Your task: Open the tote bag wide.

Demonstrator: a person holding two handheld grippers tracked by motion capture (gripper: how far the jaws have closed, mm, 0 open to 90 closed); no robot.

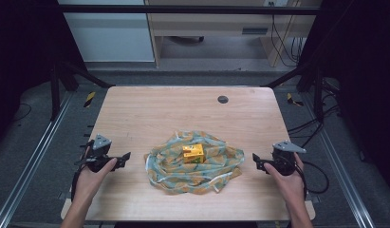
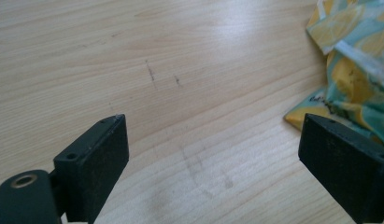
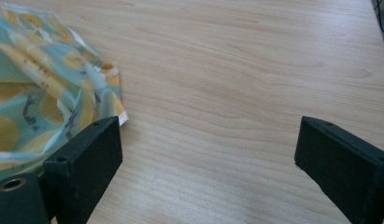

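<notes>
On the wooden desk [image 1: 135,114] a crumpled lemon-print cloth [image 1: 195,164] lies near the front edge with a small yellow box [image 1: 193,153] on its middle, while the left claw [image 1: 125,158] at its 9 o'clock and the right claw [image 1: 255,160] at its 3 o'clock both gape wide, holding nothing.
</notes>
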